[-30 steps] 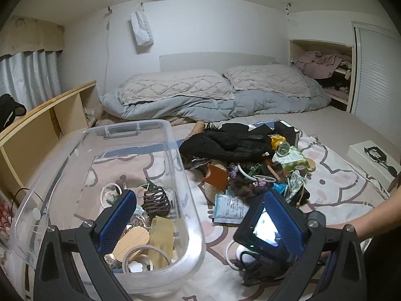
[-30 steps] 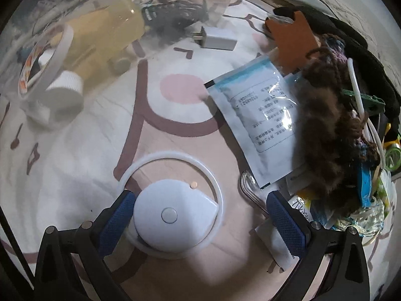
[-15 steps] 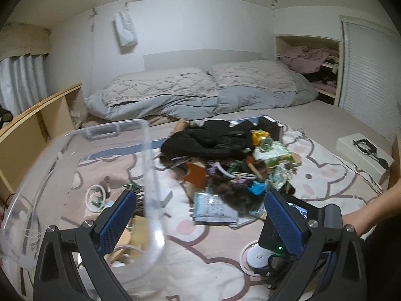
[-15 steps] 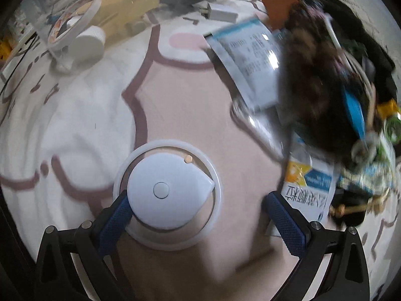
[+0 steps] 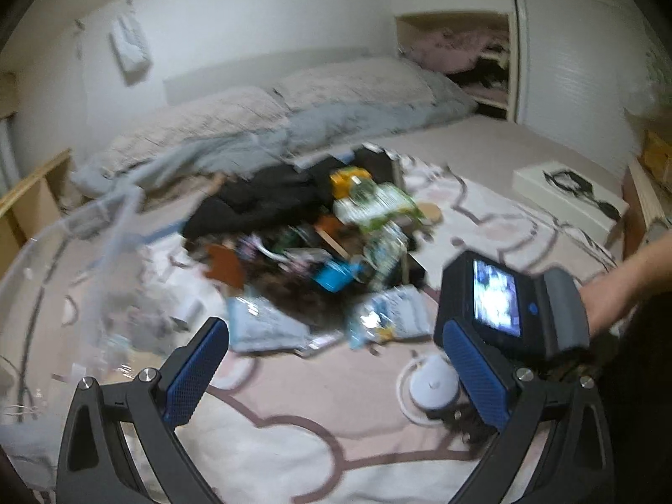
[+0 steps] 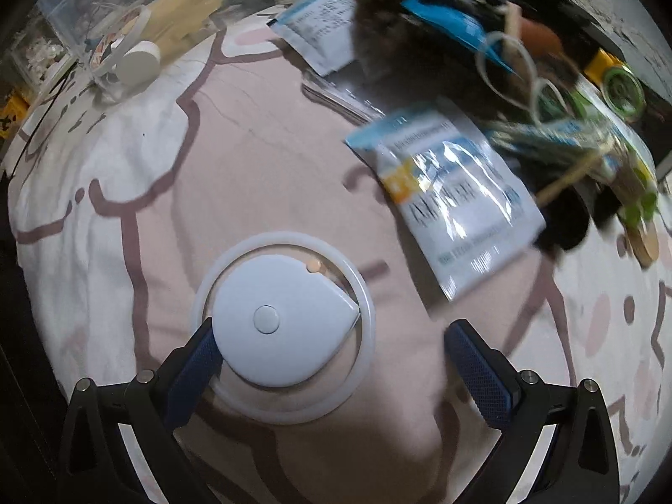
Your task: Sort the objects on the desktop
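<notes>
A white round tape measure [image 6: 279, 325] inside a white ring [image 6: 369, 306] lies on the pink and white blanket [image 6: 260, 168]. My right gripper [image 6: 332, 357] is open just above it, its left finger [image 6: 197, 361] against the tape measure's edge. The tape measure also shows in the left wrist view [image 5: 432, 384]. My left gripper [image 5: 332, 365] is open and empty above the blanket. A pile of mixed objects [image 5: 319, 243] lies ahead of it. A clear plastic bin [image 5: 63, 277] with several sorted items stands at the left.
A blue and white foil packet [image 6: 453, 206] and a white sachet [image 6: 323, 29] lie beside the pile. A white box [image 5: 567, 197] sits at the right on the bed. Pillows [image 5: 260, 113] lie at the far end. A wooden shelf [image 5: 29, 197] runs along the left.
My left gripper has swung right, away from the bin, toward the pile. My right gripper has shifted right over the tape measure, so the foil packet is now in view.
</notes>
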### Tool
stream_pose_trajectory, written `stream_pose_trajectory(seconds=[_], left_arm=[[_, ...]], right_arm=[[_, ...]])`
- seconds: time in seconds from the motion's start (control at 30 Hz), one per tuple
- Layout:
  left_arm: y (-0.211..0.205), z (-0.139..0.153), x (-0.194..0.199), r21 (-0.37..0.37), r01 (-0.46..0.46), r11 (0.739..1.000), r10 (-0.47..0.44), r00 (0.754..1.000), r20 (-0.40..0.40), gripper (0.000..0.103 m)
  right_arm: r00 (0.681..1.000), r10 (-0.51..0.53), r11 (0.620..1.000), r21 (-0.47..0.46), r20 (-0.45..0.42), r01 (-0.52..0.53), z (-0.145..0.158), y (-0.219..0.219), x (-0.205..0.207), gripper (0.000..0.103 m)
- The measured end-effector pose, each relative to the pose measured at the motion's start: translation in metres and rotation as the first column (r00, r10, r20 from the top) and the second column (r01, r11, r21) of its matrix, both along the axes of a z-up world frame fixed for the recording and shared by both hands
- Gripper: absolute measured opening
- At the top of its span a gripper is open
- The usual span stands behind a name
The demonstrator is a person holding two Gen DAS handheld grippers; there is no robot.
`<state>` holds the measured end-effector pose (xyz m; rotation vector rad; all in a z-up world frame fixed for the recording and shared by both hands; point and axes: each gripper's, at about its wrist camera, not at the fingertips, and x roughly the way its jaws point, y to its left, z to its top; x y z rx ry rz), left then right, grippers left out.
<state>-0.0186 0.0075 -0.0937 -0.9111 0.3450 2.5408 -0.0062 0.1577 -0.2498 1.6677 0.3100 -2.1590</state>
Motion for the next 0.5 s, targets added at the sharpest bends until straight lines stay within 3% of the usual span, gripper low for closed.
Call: stream_pose_trajectory(seconds=[0.4,0.5], left_arm=[[0.023,-0.058,-0.005,-0.086,0.054,0.995,-0.042,0.99,0.137,0.103],[0.023,-0.074,-0.008,-0.113,0.061,0.992,-0.04,0.983,0.18,0.103]], right_arm=[[0.998,-0.039,0.999,-0.02,0.042,0.04,0.009,0.046,0.025,0.103],[1.0,-0.002,0.997,-0.077,0.026,0.004,0.017,0.053,0.034,0.085]])
